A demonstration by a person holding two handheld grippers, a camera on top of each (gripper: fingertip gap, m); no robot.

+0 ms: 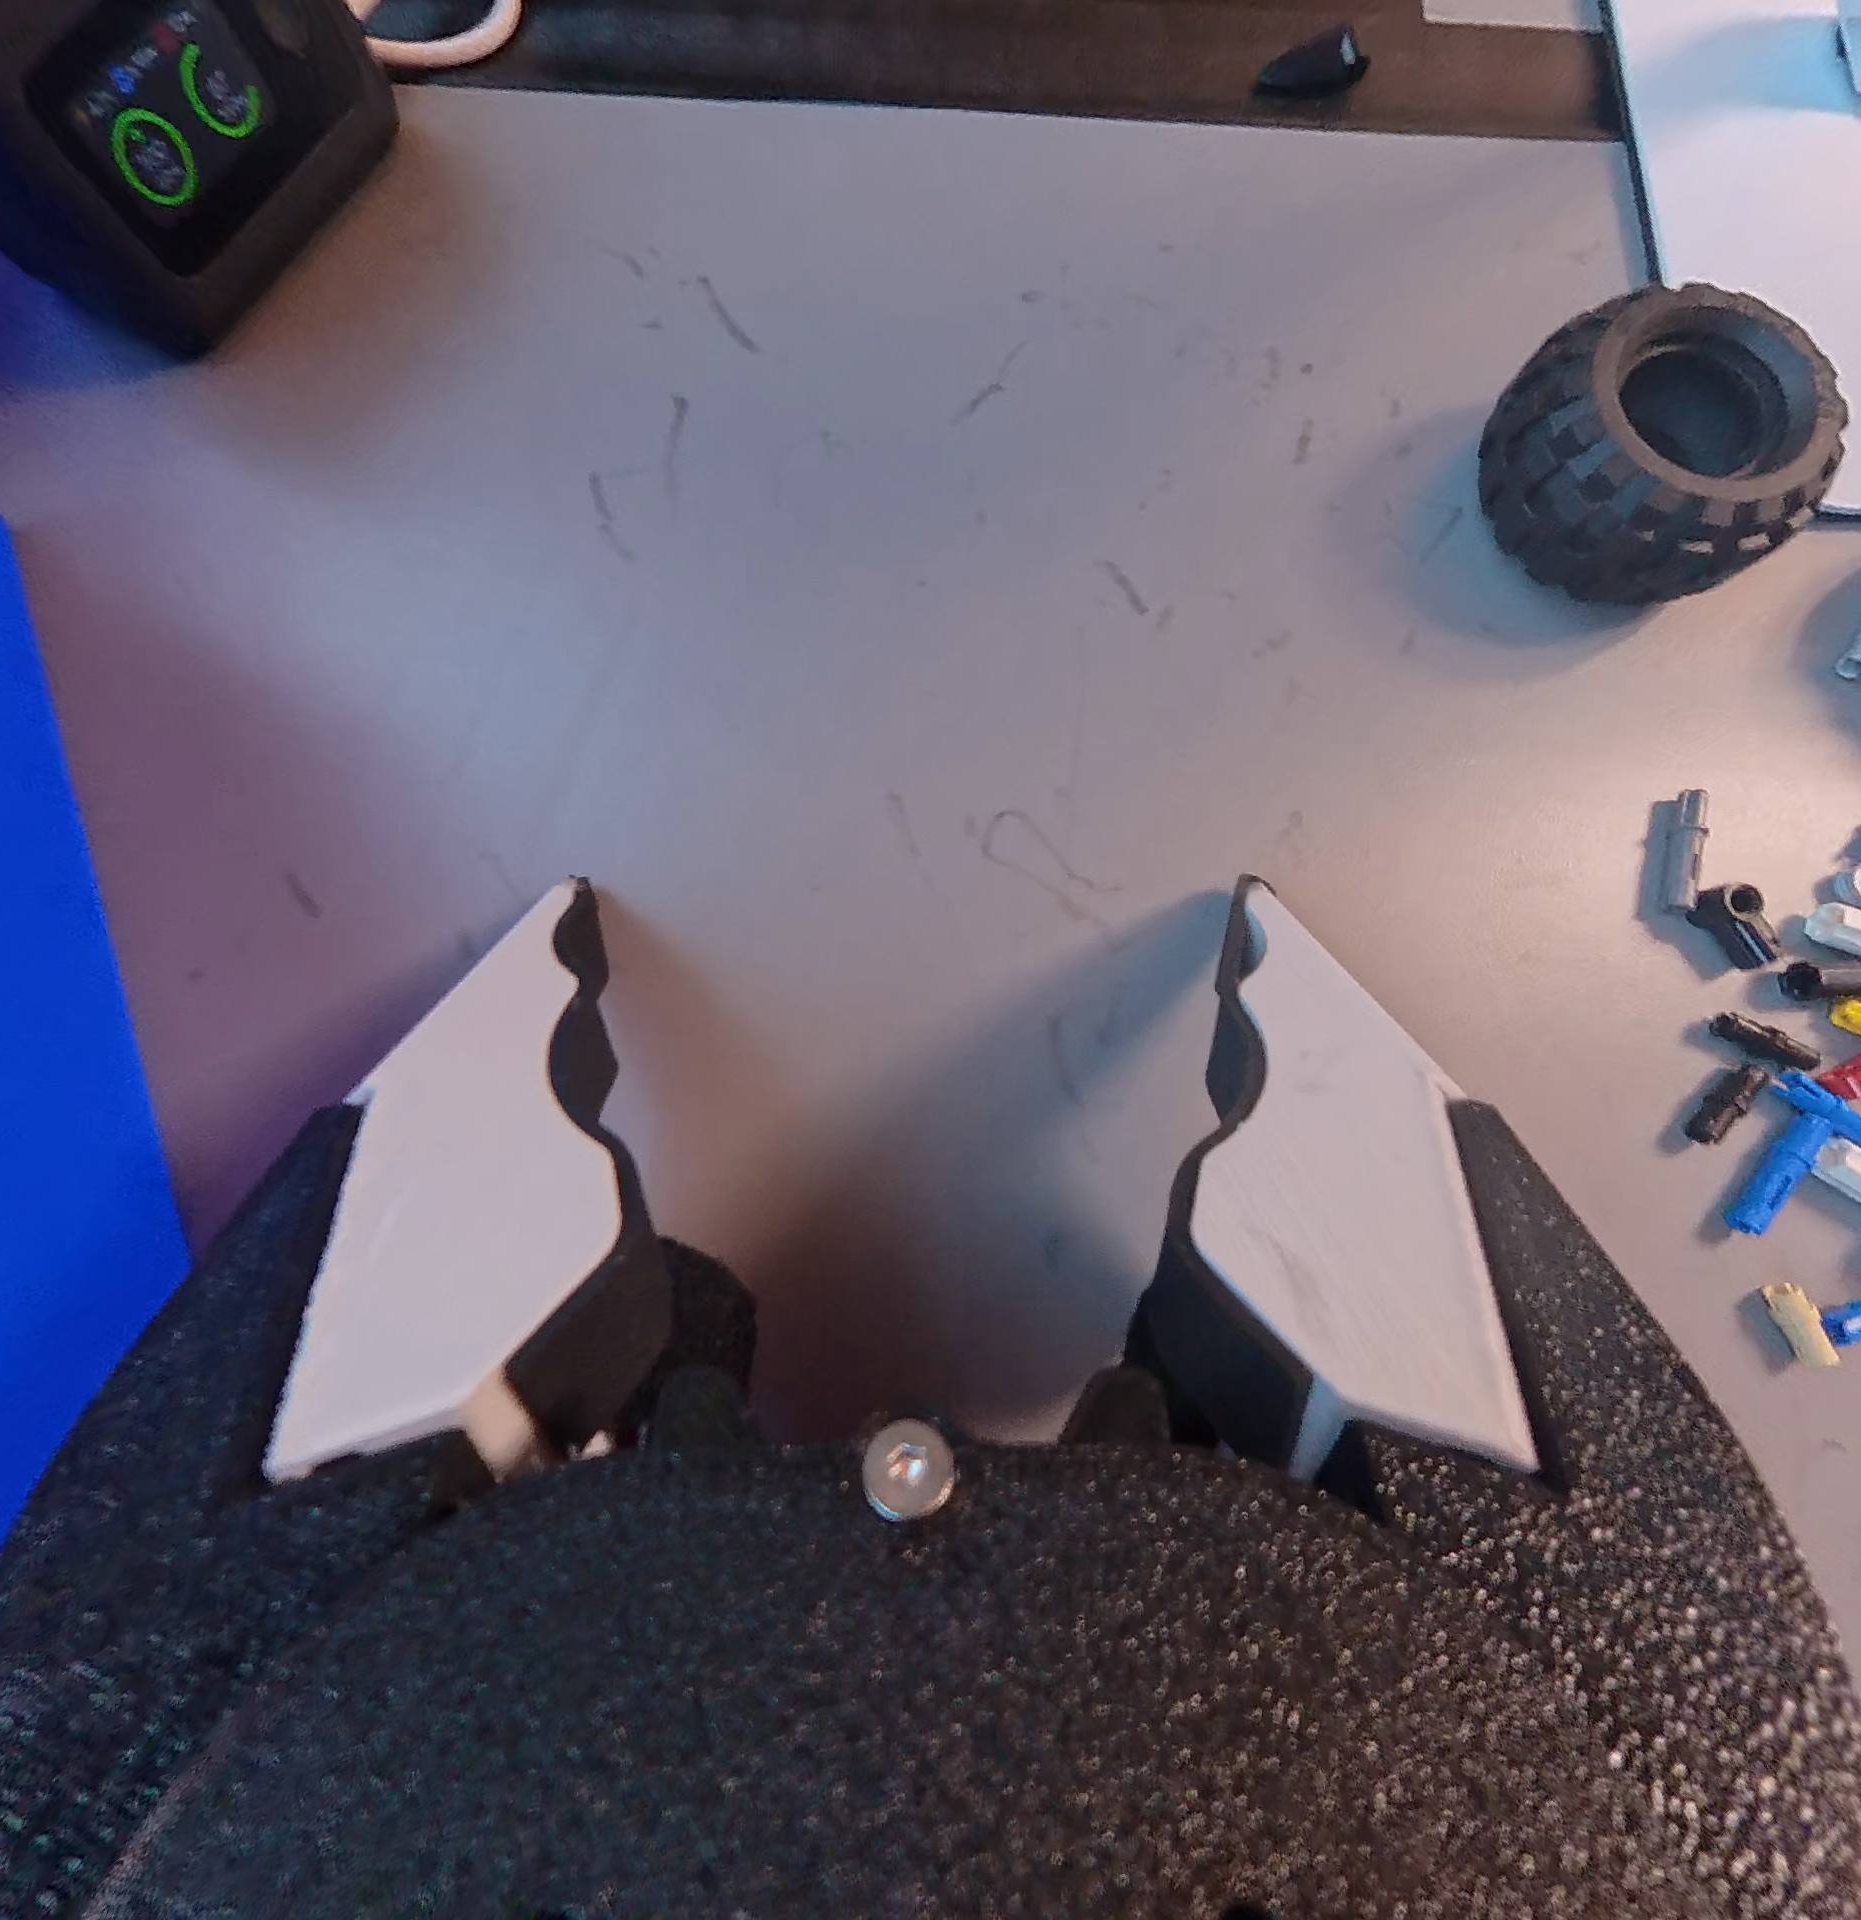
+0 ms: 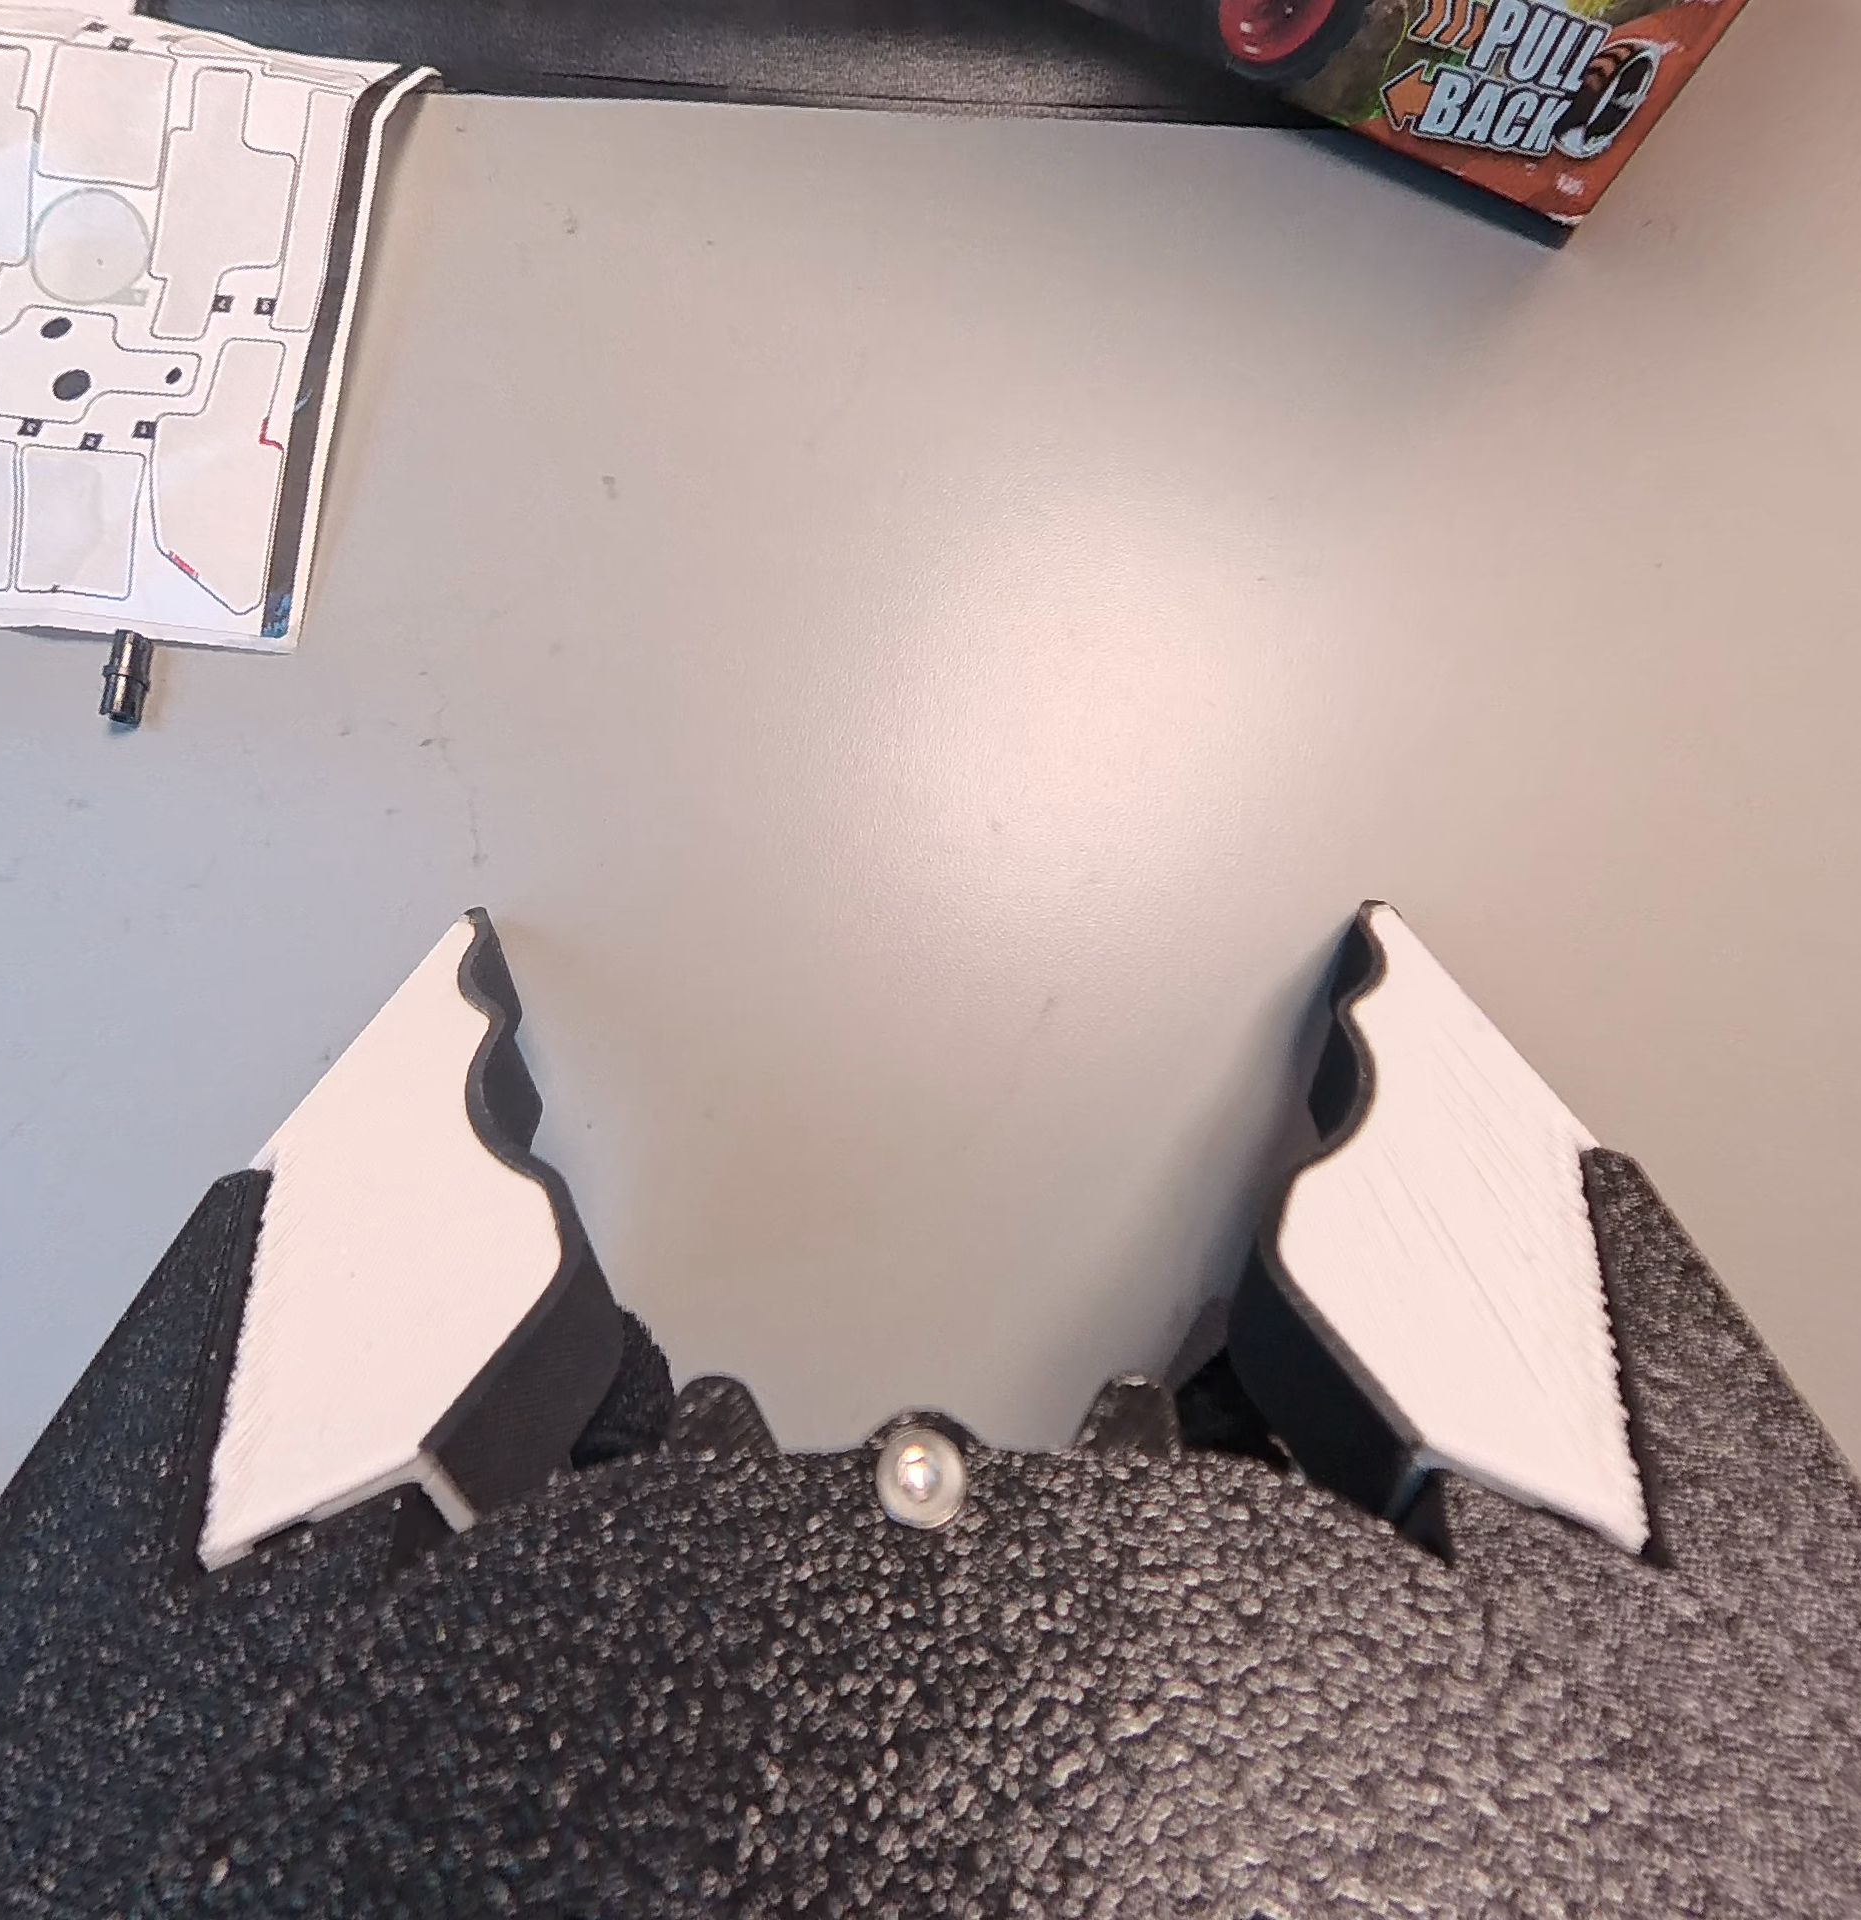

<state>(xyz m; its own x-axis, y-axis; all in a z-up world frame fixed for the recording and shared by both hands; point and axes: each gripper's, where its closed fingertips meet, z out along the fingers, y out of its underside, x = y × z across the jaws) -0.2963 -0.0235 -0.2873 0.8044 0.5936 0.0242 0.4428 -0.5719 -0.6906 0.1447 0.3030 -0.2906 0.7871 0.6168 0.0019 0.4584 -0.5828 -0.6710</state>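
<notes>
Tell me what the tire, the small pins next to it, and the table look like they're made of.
Tire: likely matte black rubber, with a blocky tread and no shine.
Pins: probably hard plastic, in solid bright colours with smooth, slightly glossy surfaces.
Table: seems a smooth grey laminate, going by its soft sheen and dark scuff marks; what lies under the surface cannot be told.

scuffed grey table [image 1: 905,520], dark far edge [image 2: 801,62]
</notes>
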